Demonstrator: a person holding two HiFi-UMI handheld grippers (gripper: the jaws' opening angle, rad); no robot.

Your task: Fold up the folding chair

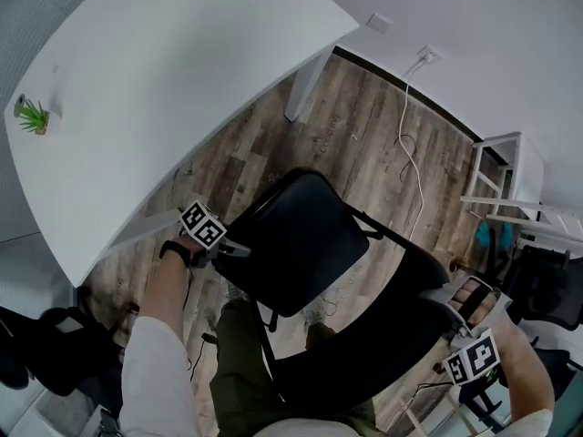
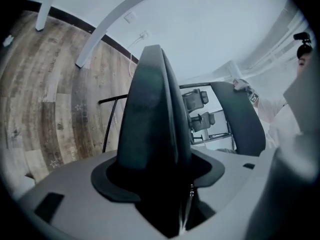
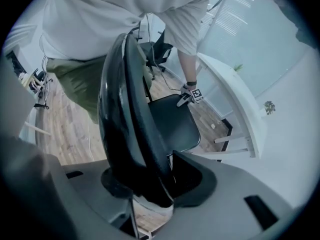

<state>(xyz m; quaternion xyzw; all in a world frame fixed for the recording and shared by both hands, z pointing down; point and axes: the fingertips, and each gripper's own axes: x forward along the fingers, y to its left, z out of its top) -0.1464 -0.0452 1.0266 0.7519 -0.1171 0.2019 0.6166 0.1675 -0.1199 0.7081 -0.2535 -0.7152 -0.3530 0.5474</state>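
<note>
We look down on a wood-plank floor (image 1: 364, 135) that fills the middle of the head view, with a big white curved table (image 1: 137, 107) across the upper left. The black folding chair (image 1: 364, 235) stands on the floor at the centre and lower right, just in front of our olive trousers (image 1: 239, 371). Its seat (image 1: 301, 244) lies at the centre of the frame. Its backrest (image 1: 383, 344) curves across the lower right, and thin black frame tubes show between the two.

At the left of centre our left gripper (image 1: 239, 248) is clenched on the left edge of the seat. In the left gripper view that edge rises as a dark wedge straight out from between the black pads, which press on it from both sides. At the lower right our right gripper (image 1: 444, 300) grasps the upper rim of the backrest. In the right gripper view the rim stands pinched between the pads, with the seat and the other gripper beyond it in the middle of the frame.

A white stand (image 1: 506, 167) sits at the right edge, next to dark office chairs (image 1: 547, 285). A white cable (image 1: 412, 153) trails down the floor from a wall socket (image 1: 428, 55) at the upper right. A small green plant (image 1: 34, 116) sits on the table near the left edge.
</note>
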